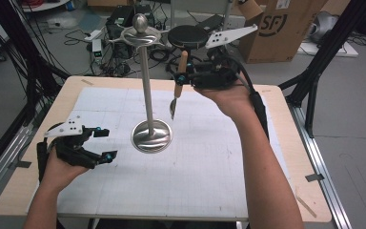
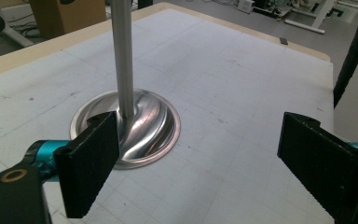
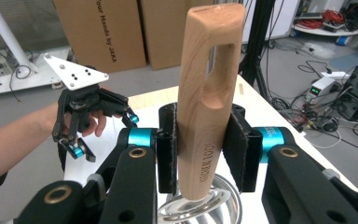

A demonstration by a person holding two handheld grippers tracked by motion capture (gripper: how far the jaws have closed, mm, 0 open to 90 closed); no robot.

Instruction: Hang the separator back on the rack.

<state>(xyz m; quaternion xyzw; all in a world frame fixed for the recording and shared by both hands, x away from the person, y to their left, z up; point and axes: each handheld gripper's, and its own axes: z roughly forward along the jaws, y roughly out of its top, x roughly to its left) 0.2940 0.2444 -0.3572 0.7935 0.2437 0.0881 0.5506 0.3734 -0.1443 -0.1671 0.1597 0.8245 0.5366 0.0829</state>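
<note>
Right gripper view | right gripper fingers clamp wooden-handled utensil upright between them | left gripper fingers wide, empty

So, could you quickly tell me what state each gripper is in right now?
Left gripper: open, holding nothing.
Right gripper: shut on the wooden-handled utensil, above the metal stand.

The right gripper clamps its jaws on the wooden handle of a utensil, whose metal end hangs below the jaws, beside the stand. The left gripper rests with jaws apart, the stand's base just beyond them on the table.
</note>
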